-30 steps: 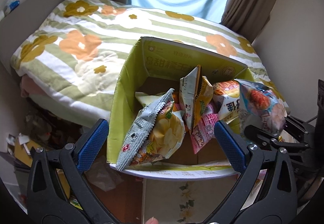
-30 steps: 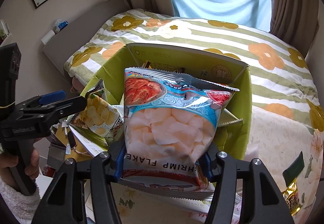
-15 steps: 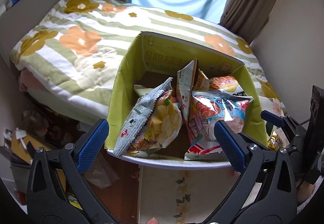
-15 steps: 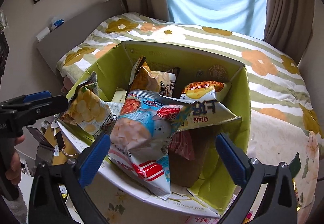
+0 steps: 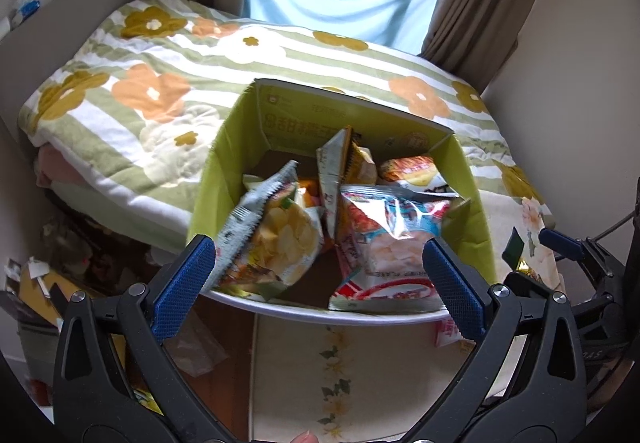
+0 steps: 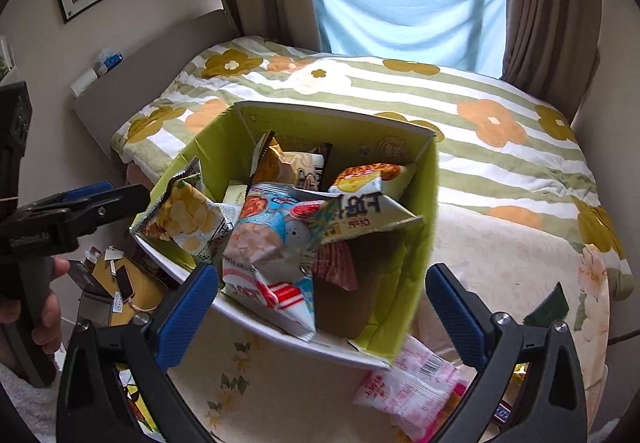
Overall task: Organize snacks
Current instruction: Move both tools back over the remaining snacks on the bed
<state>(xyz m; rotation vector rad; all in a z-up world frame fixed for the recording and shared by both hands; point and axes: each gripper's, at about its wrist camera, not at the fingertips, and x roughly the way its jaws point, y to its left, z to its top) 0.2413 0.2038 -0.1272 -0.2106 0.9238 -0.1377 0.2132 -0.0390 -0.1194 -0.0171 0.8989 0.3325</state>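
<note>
Shrimp flakes bag (image 6: 264, 243) sits inside the green carton (image 6: 424, 243), leaning on the carton's near wall, its bottom edge poking over the near rim. Same bag in the left wrist view (image 5: 384, 243), carton (image 5: 472, 219).

Also in the carton: potato chip bag (image 6: 186, 215) against the carton's left wall, top corner sticking above it; a yellow-and-white bag with printed lettering (image 6: 360, 211) lying across the shrimp bag's upper right; an orange-topped packet (image 6: 368, 179) behind that; a yellow-brown bag (image 6: 280, 163) upright near the carton's far wall; a red-striped wrapper (image 6: 334, 267) low, right of the shrimp bag. Bare brown carton floor shows at the near right.

Right gripper (image 6: 320, 307): jaws wide apart, nothing between the pads, shrimp bag just beyond the left pad, no contact. Left gripper (image 5: 316, 283): jaws also spread, holding nothing; chip bag (image 5: 276, 239) and shrimp bag sit past the tips, inside the carton.

Outside the carton, near its front right corner: pink packet (image 6: 408, 391) on the floral cloth (image 6: 500, 267).

Hard to read: packets deep in the carton mostly covered by the front bags; pink packet cut off by the right gripper's frame; clutter left of the carton is indistinct.
</note>
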